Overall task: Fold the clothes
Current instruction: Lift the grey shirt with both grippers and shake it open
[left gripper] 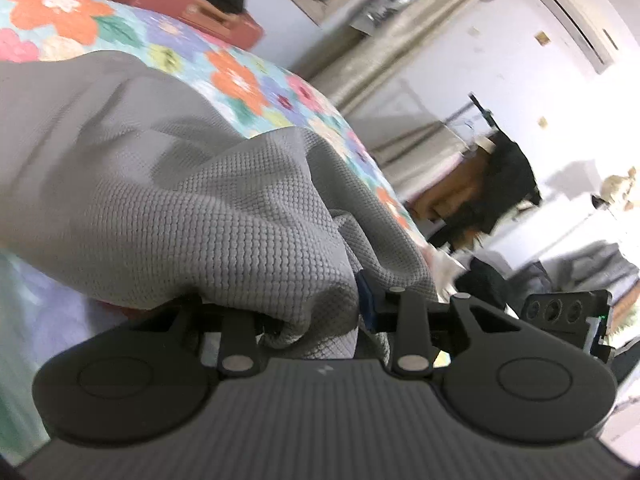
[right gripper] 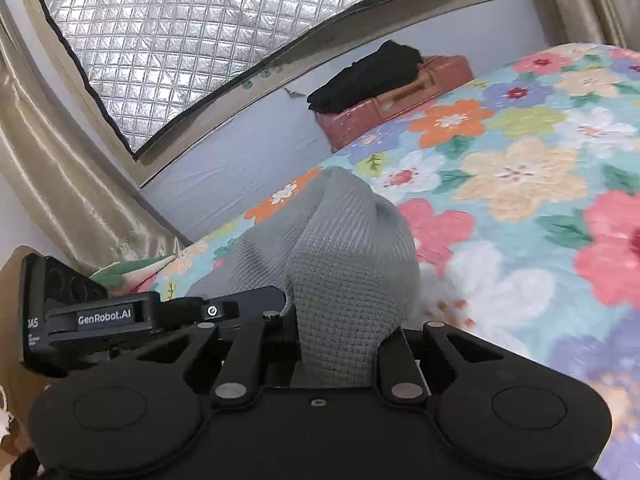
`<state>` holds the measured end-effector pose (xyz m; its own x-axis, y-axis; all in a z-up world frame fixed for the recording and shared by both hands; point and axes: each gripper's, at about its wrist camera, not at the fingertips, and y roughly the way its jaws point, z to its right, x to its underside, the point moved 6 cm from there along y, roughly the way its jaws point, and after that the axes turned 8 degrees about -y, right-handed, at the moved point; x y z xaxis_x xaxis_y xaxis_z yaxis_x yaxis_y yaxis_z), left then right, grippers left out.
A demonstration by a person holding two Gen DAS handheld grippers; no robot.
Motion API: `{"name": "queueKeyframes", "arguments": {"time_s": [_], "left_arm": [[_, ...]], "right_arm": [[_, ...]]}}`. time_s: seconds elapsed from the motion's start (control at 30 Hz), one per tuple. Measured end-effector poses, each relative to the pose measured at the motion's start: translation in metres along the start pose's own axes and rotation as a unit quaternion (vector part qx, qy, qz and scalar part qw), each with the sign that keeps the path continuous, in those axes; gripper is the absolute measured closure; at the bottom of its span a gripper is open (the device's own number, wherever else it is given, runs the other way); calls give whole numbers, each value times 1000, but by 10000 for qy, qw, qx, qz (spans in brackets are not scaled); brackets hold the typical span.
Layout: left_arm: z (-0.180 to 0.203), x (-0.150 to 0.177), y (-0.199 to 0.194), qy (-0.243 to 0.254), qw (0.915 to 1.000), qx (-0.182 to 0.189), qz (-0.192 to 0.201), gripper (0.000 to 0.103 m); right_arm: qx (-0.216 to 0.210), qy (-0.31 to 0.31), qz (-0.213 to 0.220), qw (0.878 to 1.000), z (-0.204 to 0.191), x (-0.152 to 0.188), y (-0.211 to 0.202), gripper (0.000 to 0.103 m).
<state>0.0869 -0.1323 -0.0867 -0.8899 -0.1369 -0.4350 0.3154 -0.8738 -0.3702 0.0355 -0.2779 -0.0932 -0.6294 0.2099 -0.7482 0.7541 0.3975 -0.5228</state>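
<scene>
Both grippers are clamped on the grey waffle-knit garment: the left gripper [left gripper: 320, 320] has it [left gripper: 192, 208] bunched ahead. From the right gripper [right gripper: 338, 344] it rises above the floral bedspread [right gripper: 520, 168].

Bed with floral quilted bedspread [right gripper: 520, 168], multicolour flowers on light blue, fills right of the right wrist view and upper left of the left wrist view. Pinkish-red hard suitcase [right gripper: 400, 108] upper centre beside bed, folded black cloth [right gripper: 368, 76] lying on it. Silver quilted foil window cover [right gripper: 224, 36] upper left. Beige satin curtain [right gripper: 60, 184] at left edge. White wall air conditioner [left gripper: 572, 12] upper right, left wrist view.
</scene>
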Motion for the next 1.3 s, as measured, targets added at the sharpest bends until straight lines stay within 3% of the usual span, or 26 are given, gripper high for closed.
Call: {"name": "queueKeyframes", "arguments": {"time_s": [0.17,0.27,0.53,0.73,0.87,0.97,1.03,1.1,1.3], "left_arm": [[19,34,-3,394,9983,-364,-238,71],[14,50,-4,330,9970,-600,-353,74],[19,81,-11,560,9933,-933,-397,79],[39,81,-32,1436,9778,-1514,165,84],[48,83,-46,1204,9815,-1462,273,84],[64,92,-55,1396,9740,-1732,423,85],[78,95,-66,1408,9736,-1722,503,86],[96,88,-82,1392,9737,-1675,669,86],[157,49,-142,1687,9605,-1723,1387,86]], "right_arm": [[129,98,-94,9998,4,21,-36,84],[206,157,-151,9996,6,34,-57,84],[269,-127,-341,9990,-13,69,-71,84],[-265,113,-269,9992,-20,79,-99,84],[-338,-89,-130,9993,-30,73,-119,84],[-419,-276,-122,9987,-38,67,-133,84],[-426,-509,-173,9976,-43,63,-142,84],[-458,-620,-134,9969,-45,53,-158,84],[-567,-872,42,9946,-49,21,-211,84]]}}
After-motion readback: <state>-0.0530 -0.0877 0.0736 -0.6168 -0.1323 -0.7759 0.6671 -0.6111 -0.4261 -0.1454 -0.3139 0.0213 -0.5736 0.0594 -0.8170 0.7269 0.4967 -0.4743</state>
